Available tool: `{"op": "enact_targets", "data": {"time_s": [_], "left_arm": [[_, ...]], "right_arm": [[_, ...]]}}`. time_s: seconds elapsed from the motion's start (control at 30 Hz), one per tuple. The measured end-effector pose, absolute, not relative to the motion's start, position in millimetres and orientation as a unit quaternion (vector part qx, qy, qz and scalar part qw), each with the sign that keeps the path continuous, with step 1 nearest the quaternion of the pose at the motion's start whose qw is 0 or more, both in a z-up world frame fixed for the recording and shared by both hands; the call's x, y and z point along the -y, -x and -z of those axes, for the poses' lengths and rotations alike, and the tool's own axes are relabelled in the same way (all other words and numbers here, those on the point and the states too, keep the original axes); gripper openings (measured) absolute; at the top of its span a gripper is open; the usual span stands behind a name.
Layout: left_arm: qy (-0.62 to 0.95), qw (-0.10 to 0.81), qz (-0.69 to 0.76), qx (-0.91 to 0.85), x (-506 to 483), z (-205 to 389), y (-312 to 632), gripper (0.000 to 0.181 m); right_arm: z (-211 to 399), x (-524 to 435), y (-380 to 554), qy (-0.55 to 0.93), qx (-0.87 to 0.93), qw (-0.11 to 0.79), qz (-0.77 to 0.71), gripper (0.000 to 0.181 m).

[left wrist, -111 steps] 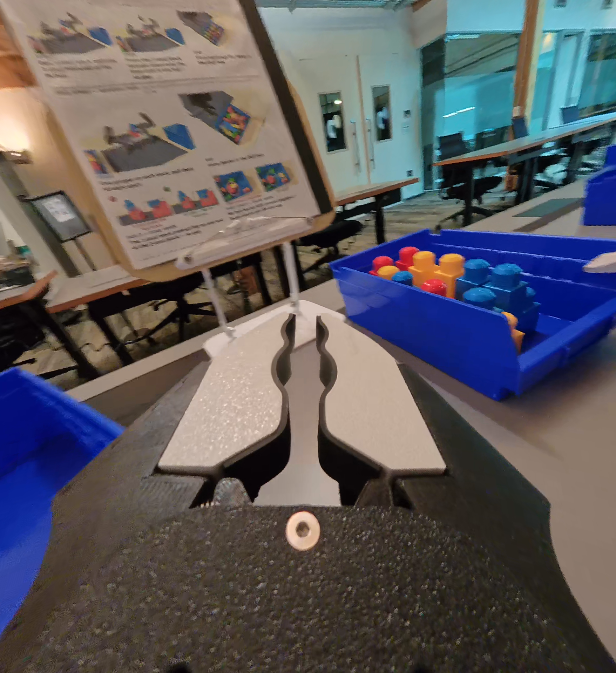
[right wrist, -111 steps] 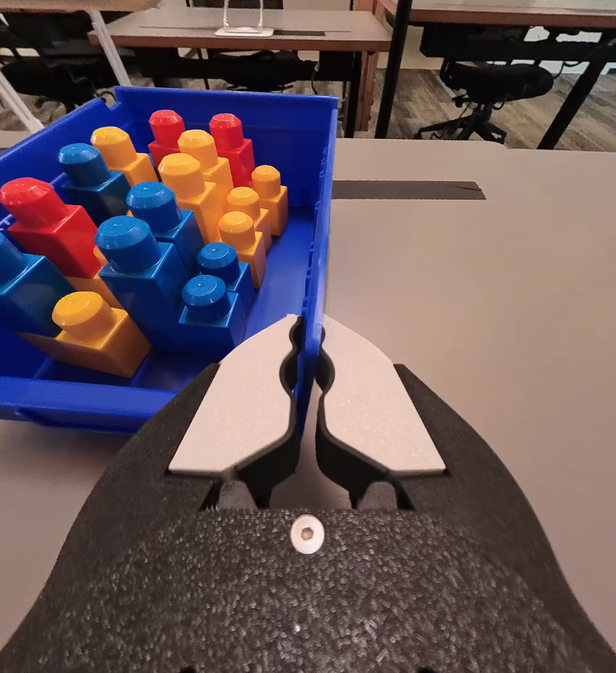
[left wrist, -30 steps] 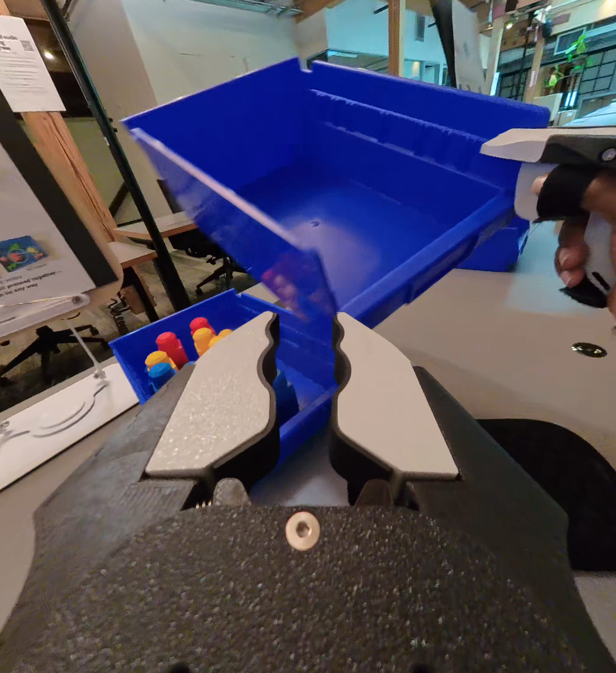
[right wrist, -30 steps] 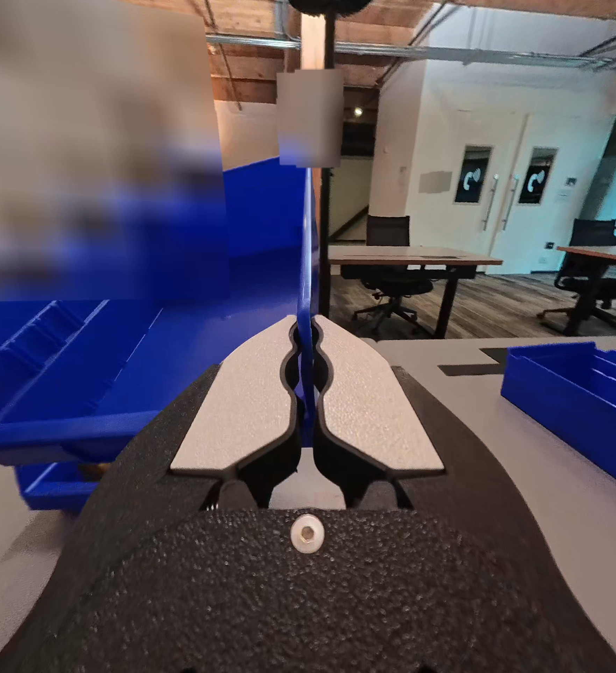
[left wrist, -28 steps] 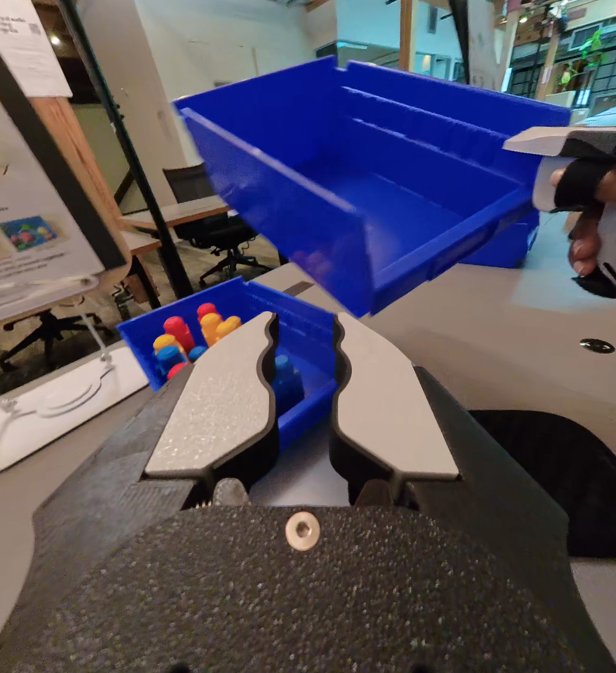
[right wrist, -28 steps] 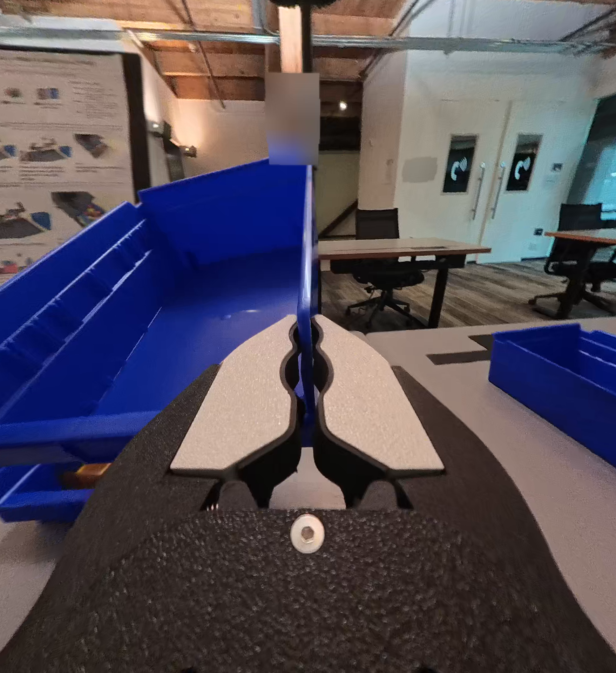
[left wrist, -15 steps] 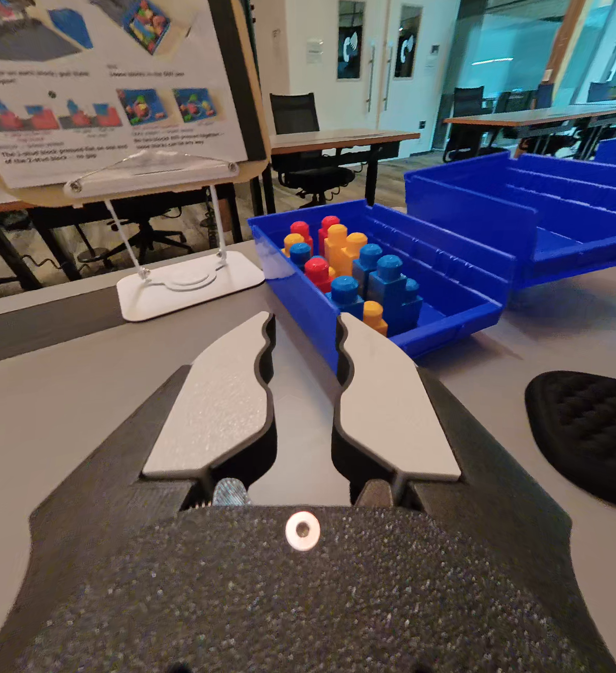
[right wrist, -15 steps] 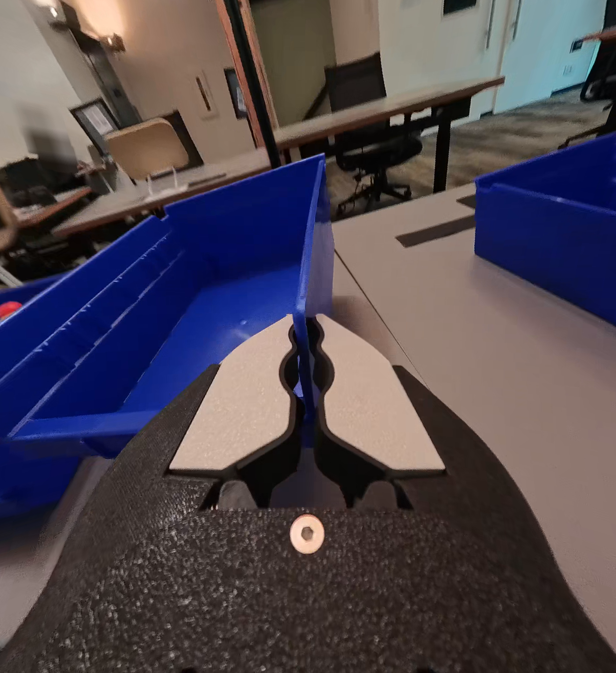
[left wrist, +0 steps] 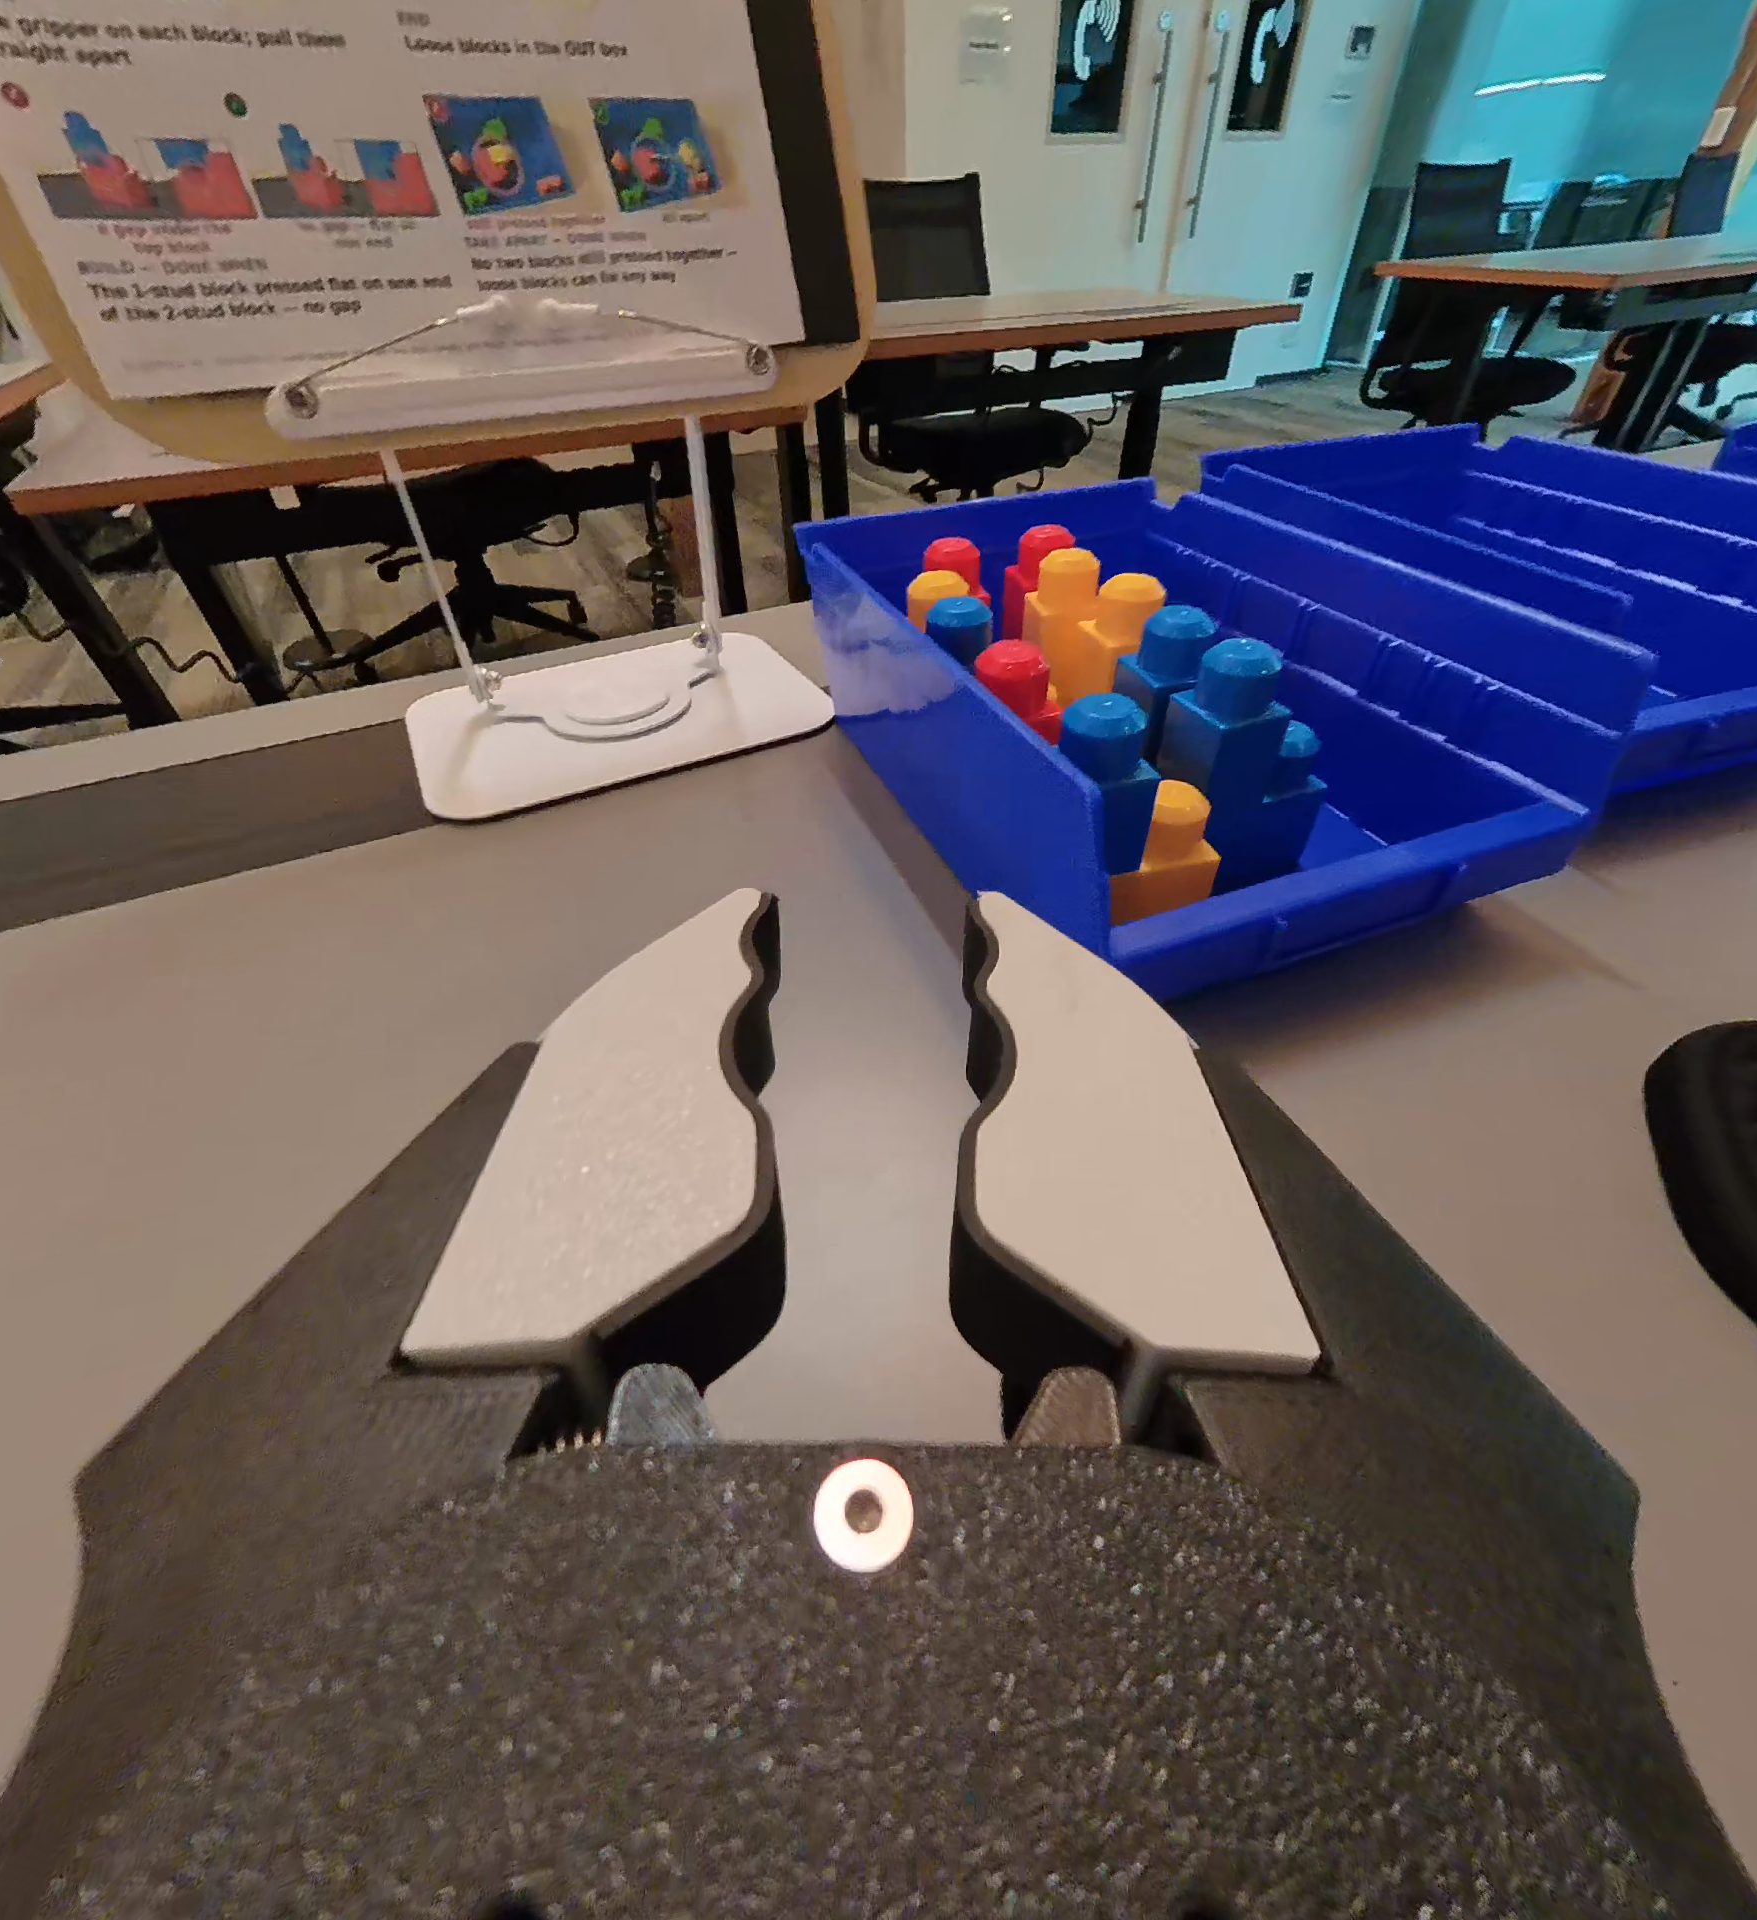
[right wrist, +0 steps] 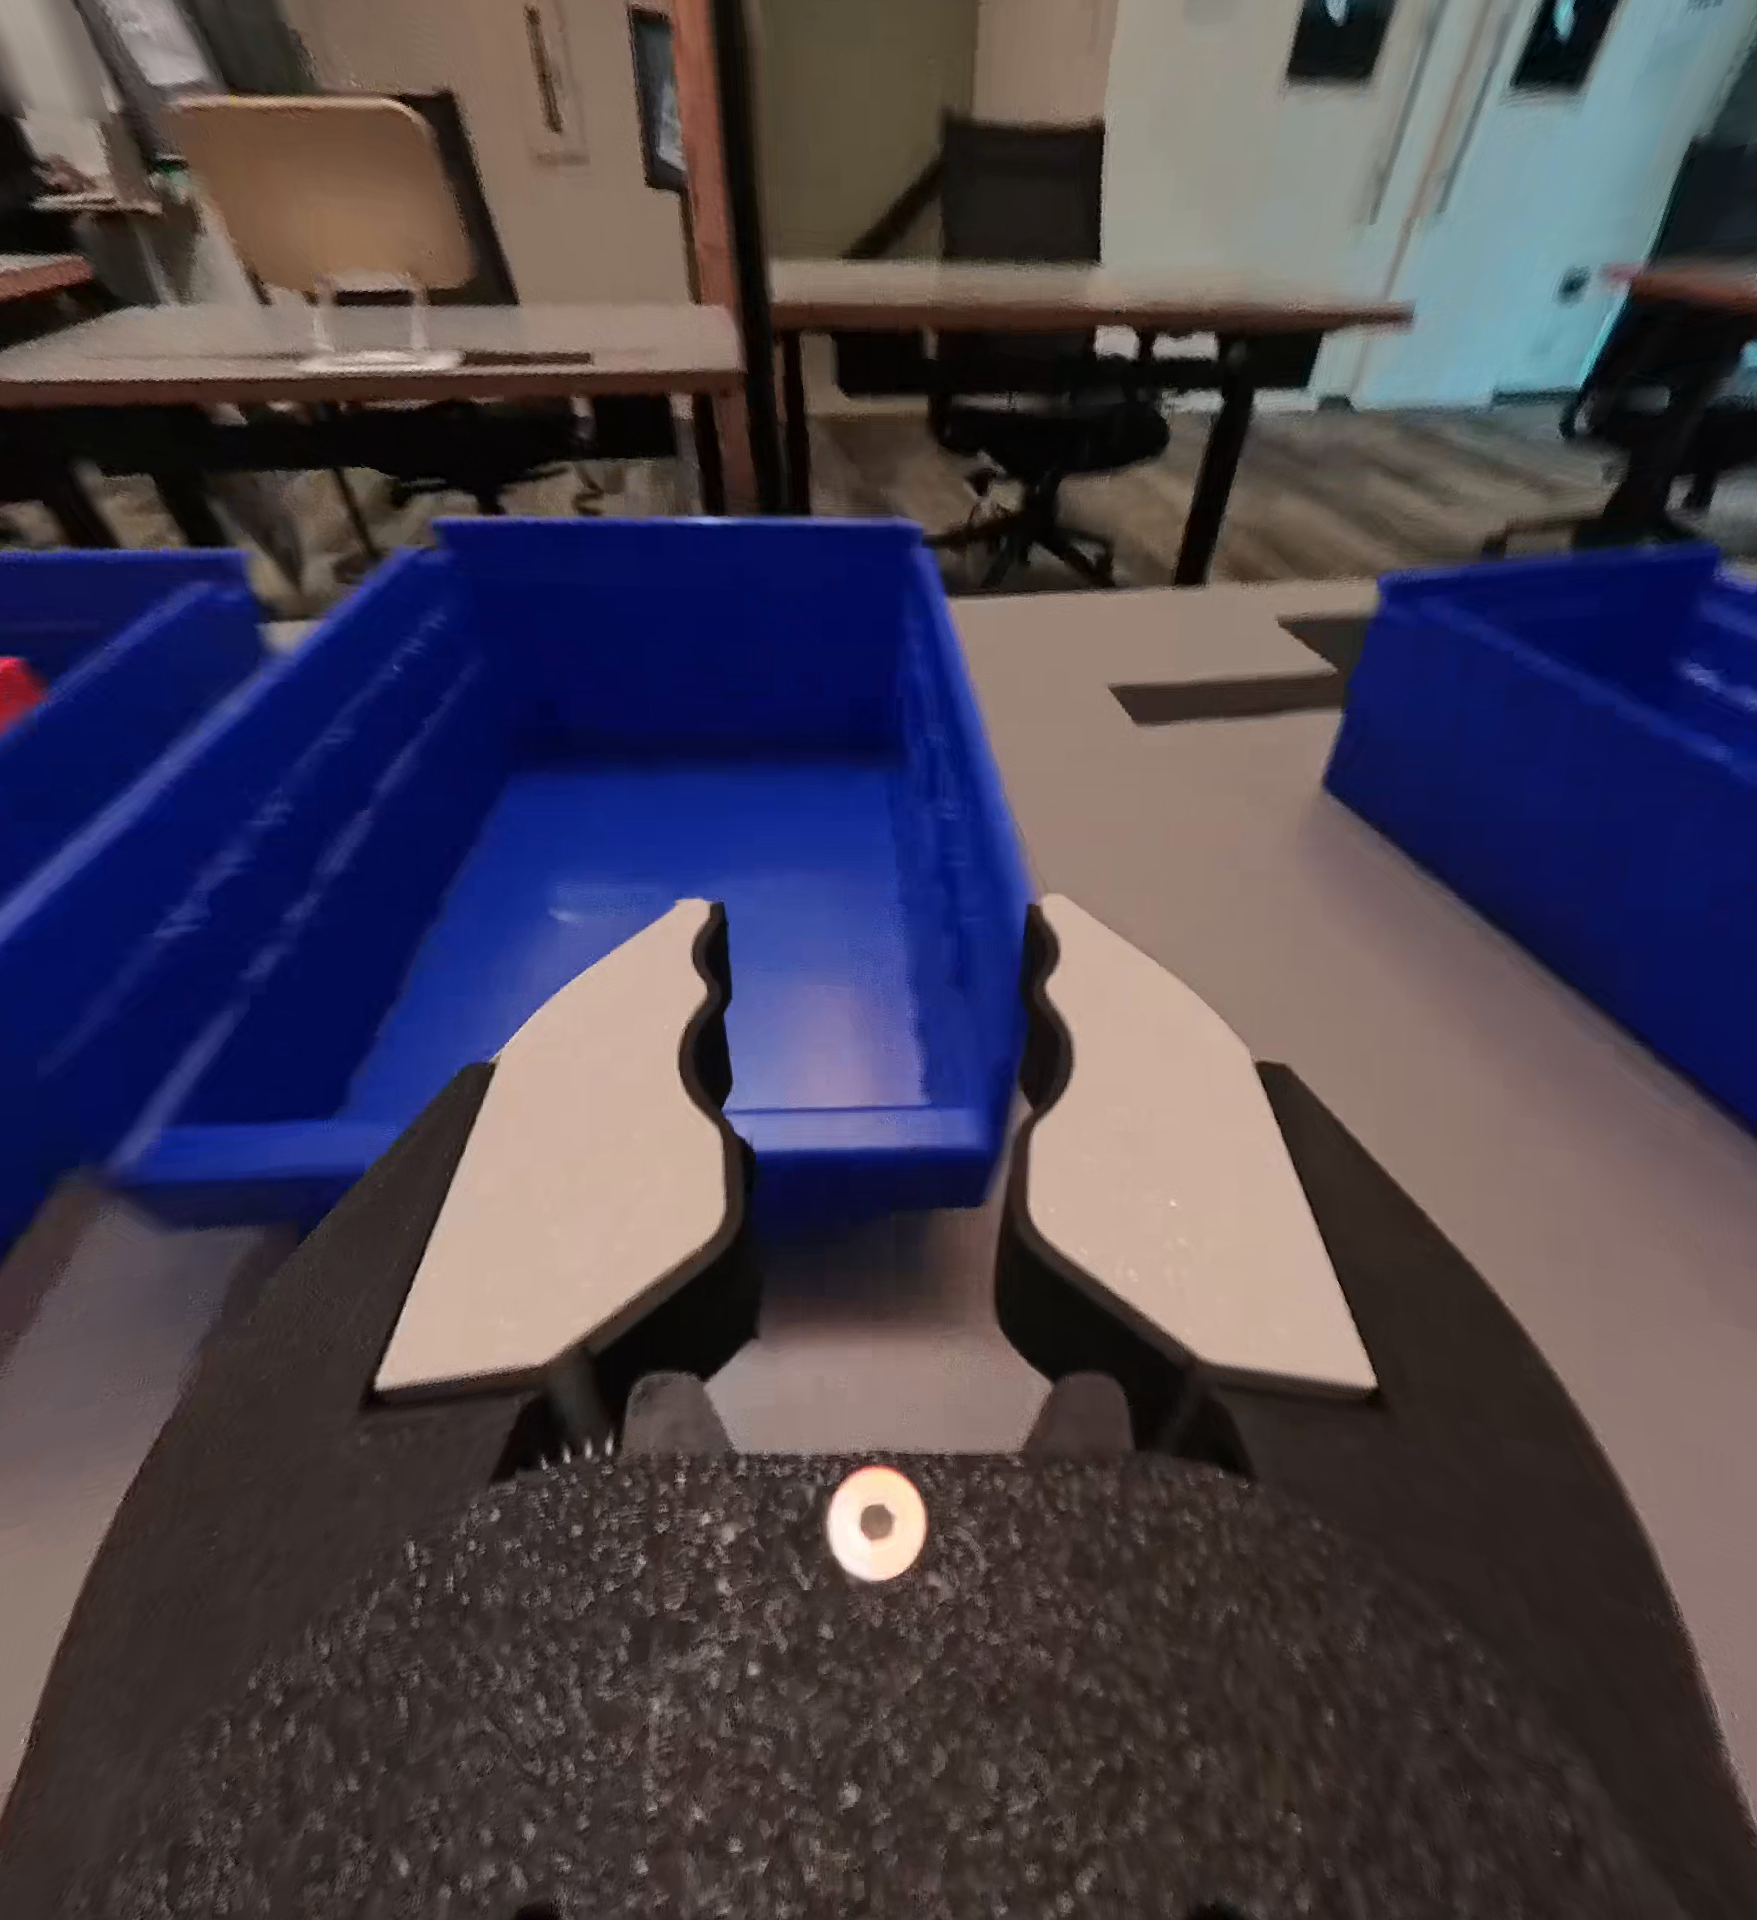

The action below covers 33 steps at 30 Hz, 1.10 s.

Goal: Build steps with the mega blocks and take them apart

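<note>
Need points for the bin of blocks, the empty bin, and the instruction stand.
bin of blocks (left wrist: 967, 800), left wrist view: its near side wall.
empty bin (right wrist: 687, 634), right wrist view: inside of its far wall.
instruction stand (left wrist: 541, 764), left wrist view: its white base plate.

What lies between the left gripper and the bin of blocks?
Only bare grey table, seen in the left wrist view, separates the left gripper from the bin of blocks.

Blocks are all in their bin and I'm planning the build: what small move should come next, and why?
Probably bring the left gripper forward and right, over the bin of blocks, to take one. Both grippers are open and hold nothing, the empty bin sits flat on the table before the right gripper, and no block lies outside its bin.
</note>
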<state>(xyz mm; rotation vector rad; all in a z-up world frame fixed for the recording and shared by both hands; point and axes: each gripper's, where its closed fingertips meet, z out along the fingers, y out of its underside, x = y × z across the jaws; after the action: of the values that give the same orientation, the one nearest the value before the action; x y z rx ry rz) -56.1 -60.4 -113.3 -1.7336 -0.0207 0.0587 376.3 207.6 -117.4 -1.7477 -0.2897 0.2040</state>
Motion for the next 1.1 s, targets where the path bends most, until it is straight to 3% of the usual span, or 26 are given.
{"op": "enact_targets", "data": {"time_s": [0.2,0.37,0.57,0.63,0.67,0.97,1.1], "left_arm": [[0.768,0.639,-0.02,0.017,58,123,62,0.035],[0.767,0.642,-0.011,0.008,60,124,56,0.035],[0.766,0.642,-0.004,0.007,62,124,57,0.035],[0.769,0.639,-0.003,0.007,63,126,57,0.035],[0.771,0.637,-0.003,0.006,62,127,57,0.036],[0.819,0.573,0.015,-0.013,54,164,43,0.058],[0.837,0.546,-0.001,0.005,57,178,54,0.033]], "right_arm": [[121,-101,-234,0.76,0.233,0.55,-0.254,0.067],[153,-99,-175,0.788,0.248,0.507,-0.246,0.071],[172,-133,-148,0.805,0.247,0.496,-0.211,0.05],[169,-140,-146,0.807,0.219,0.498,-0.229,0.027],[167,-145,-153,0.808,0.215,0.509,-0.205,0.007],[168,-97,-140,0.801,0.266,0.505,-0.183,0.005],[167,-71,-123,0.792,0.272,0.508,-0.2,0.005]]}}
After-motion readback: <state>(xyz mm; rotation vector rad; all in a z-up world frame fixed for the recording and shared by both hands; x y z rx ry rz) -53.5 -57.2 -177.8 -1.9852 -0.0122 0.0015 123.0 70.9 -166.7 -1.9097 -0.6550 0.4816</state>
